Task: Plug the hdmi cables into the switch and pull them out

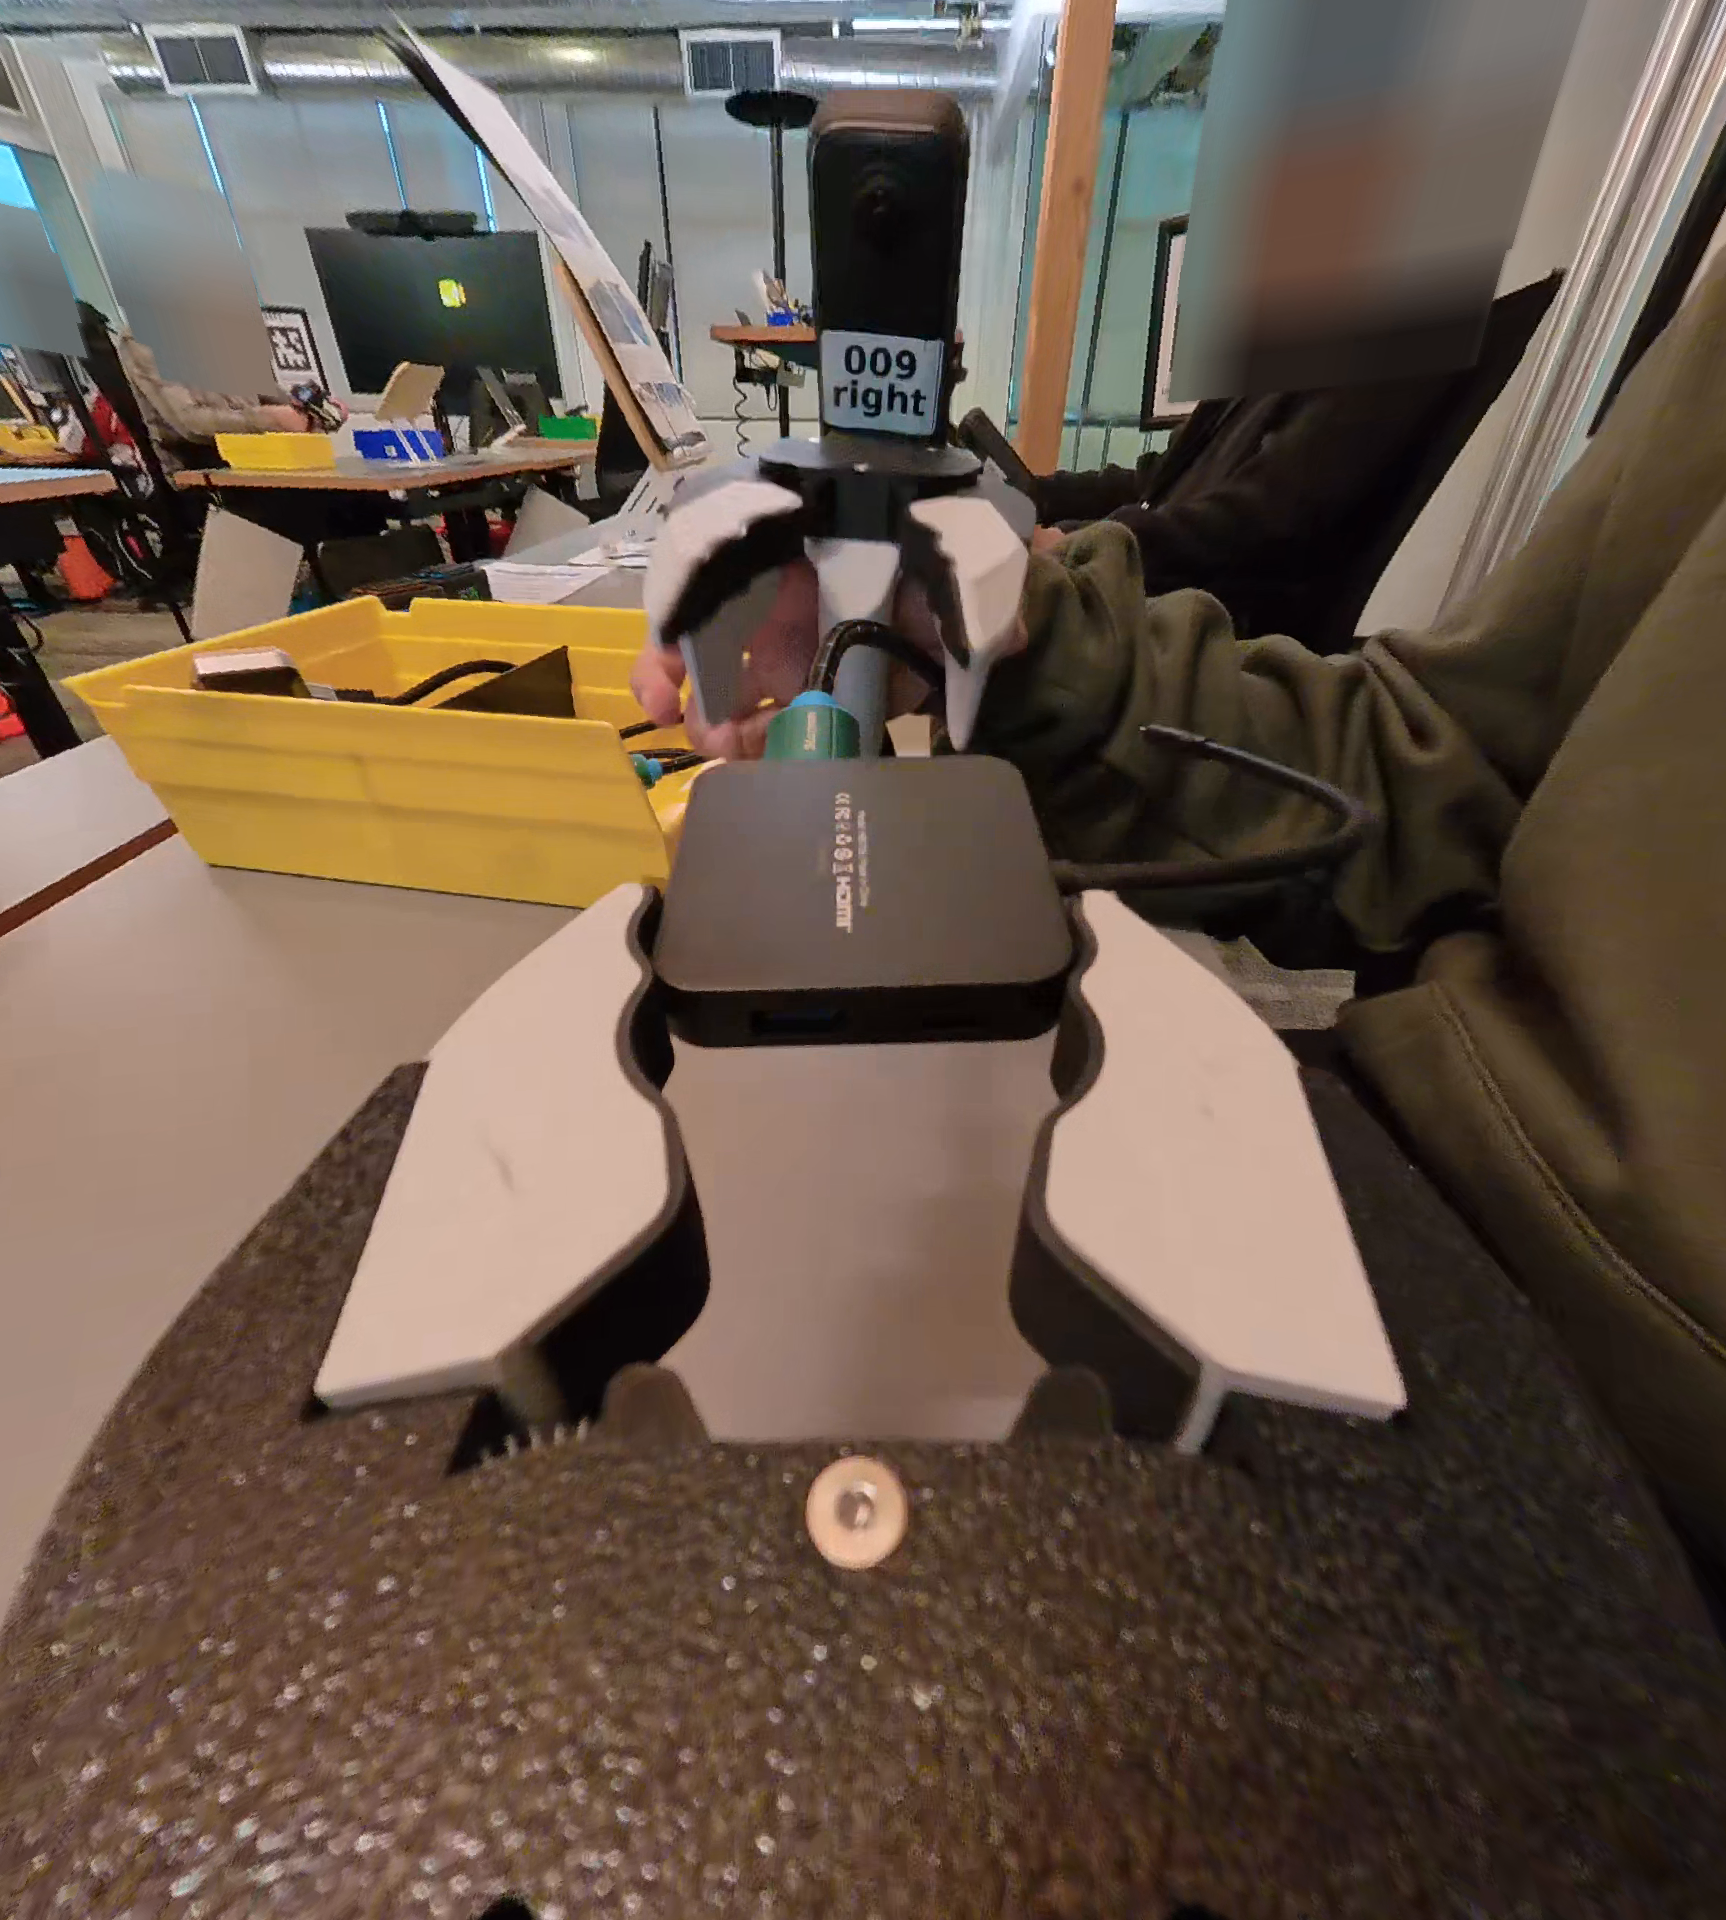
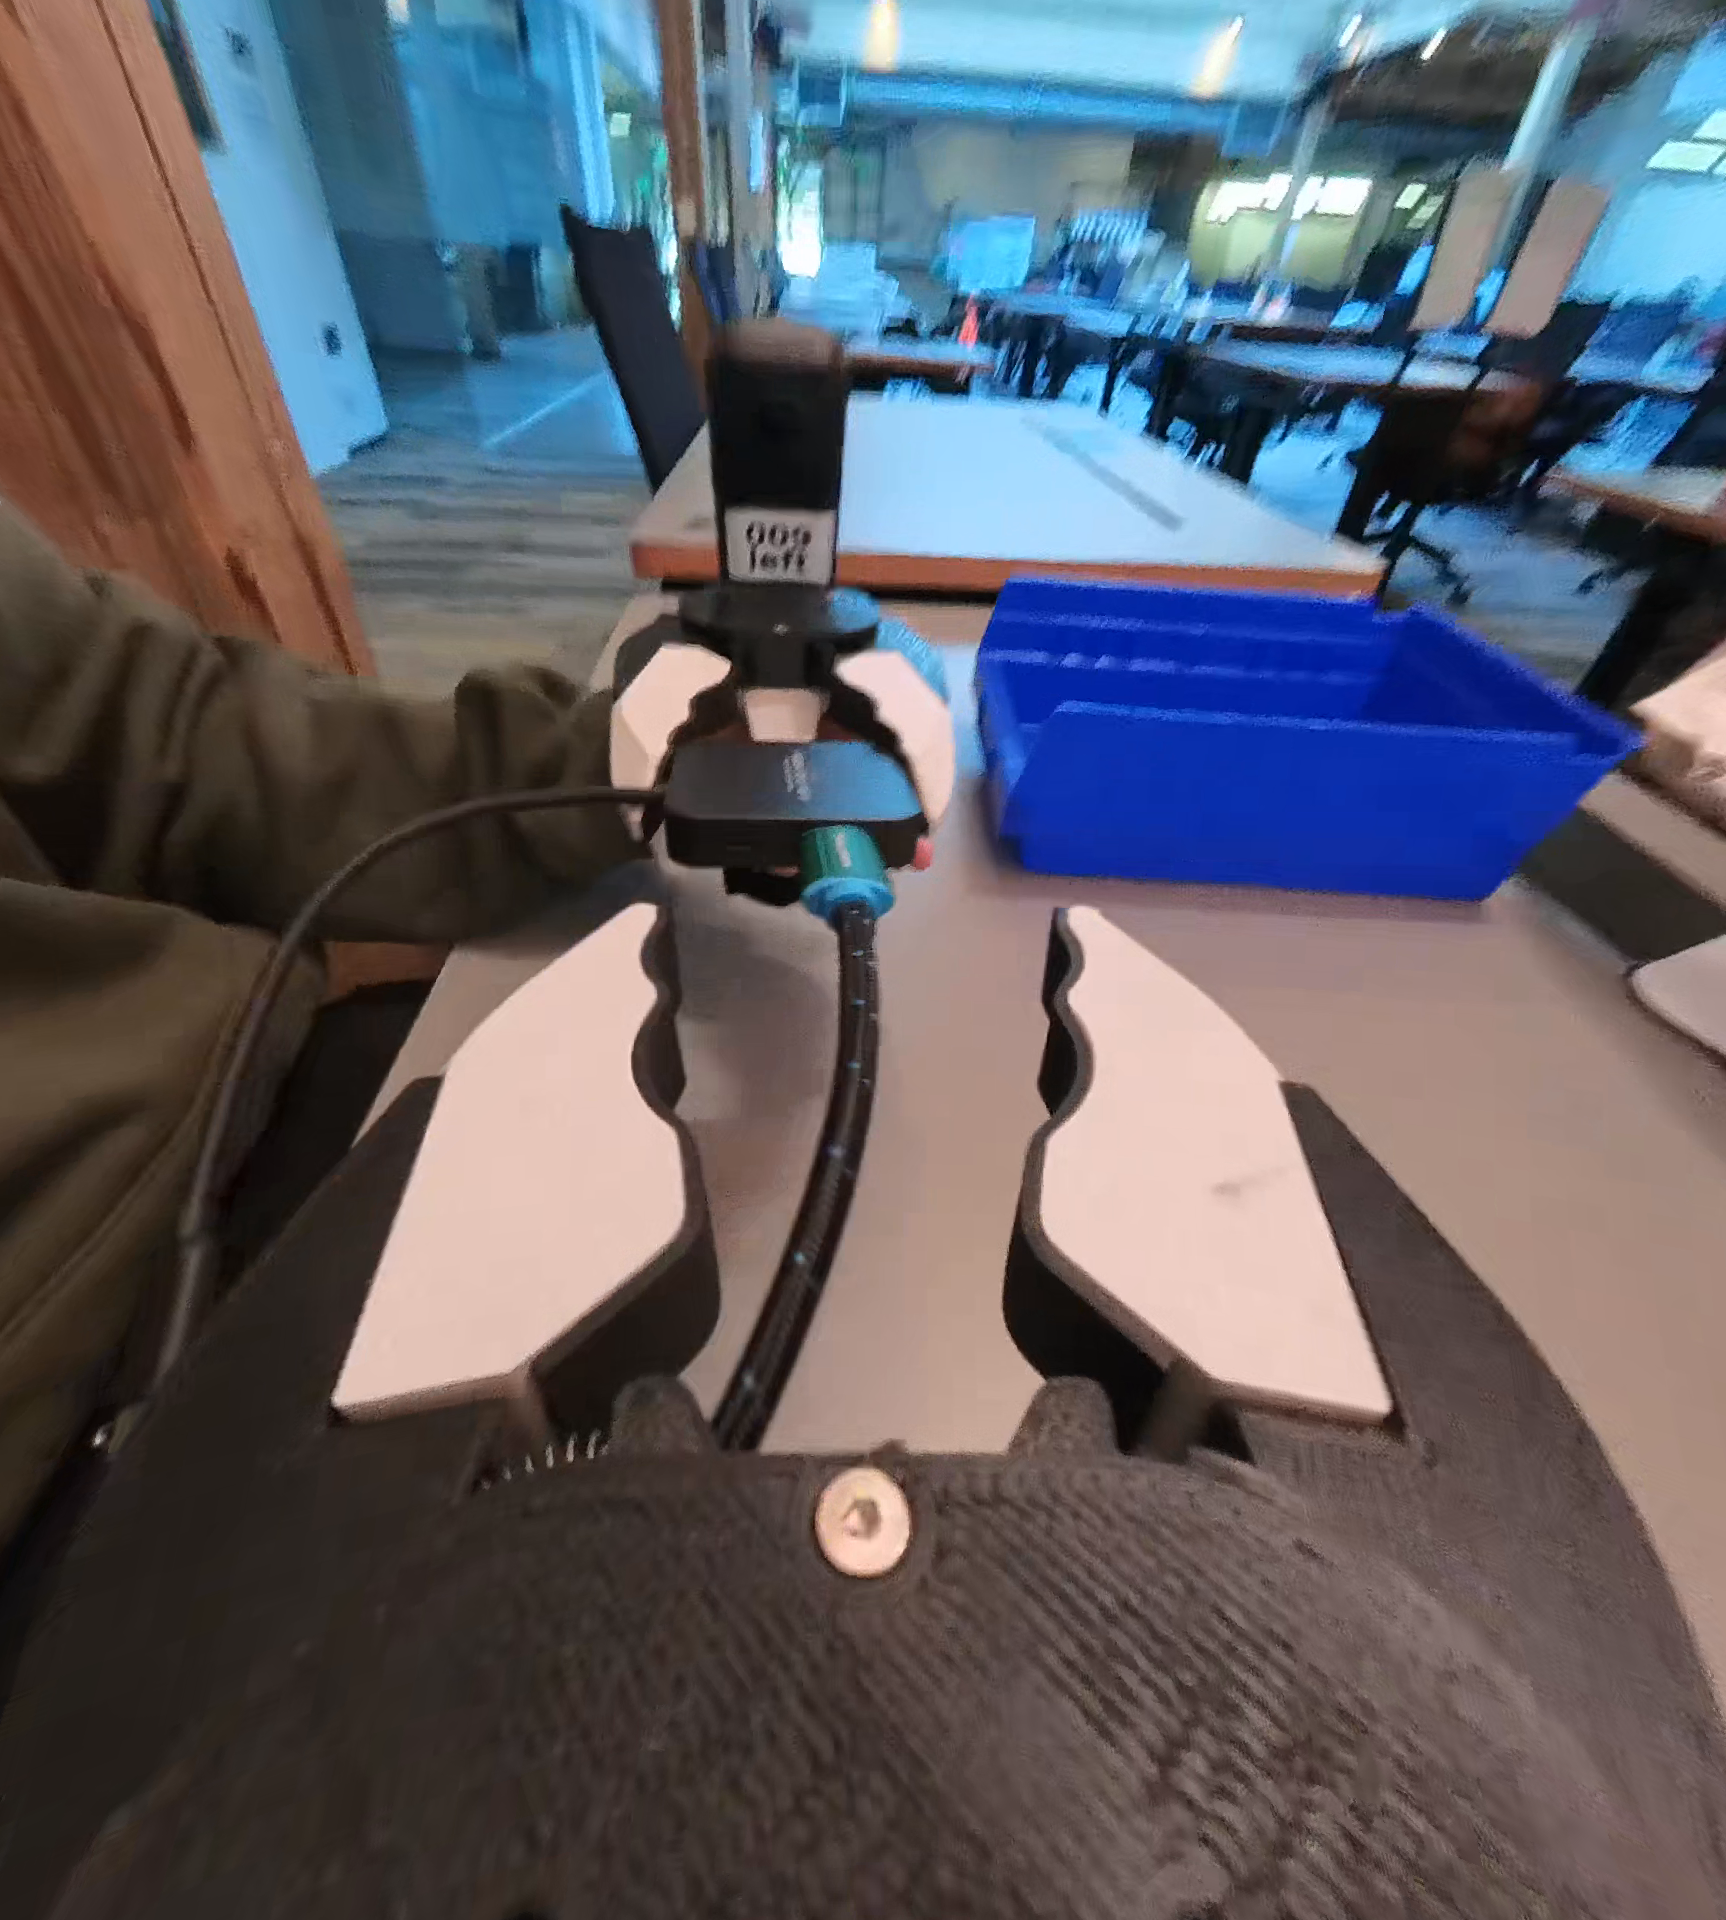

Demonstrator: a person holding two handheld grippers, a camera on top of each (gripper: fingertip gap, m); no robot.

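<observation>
The left gripper (image 1: 859, 935) has its jaws closed on the sides of the switch (image 1: 859, 883), holding it just above the surface (image 1: 215, 1039). A green plug (image 2: 841, 857) sits in the switch's far port, its cable (image 2: 838, 1122) running back between the right gripper's (image 2: 864, 925) jaws, which stand wide apart and grip nothing. The plug-in step looks done. Next, judging by this, the right jaws must close on the plug body and pull straight back while the left braces the switch.

left gripper (image 1: 859, 935) clamped, right gripper (image 2: 859, 925) spread
</observation>
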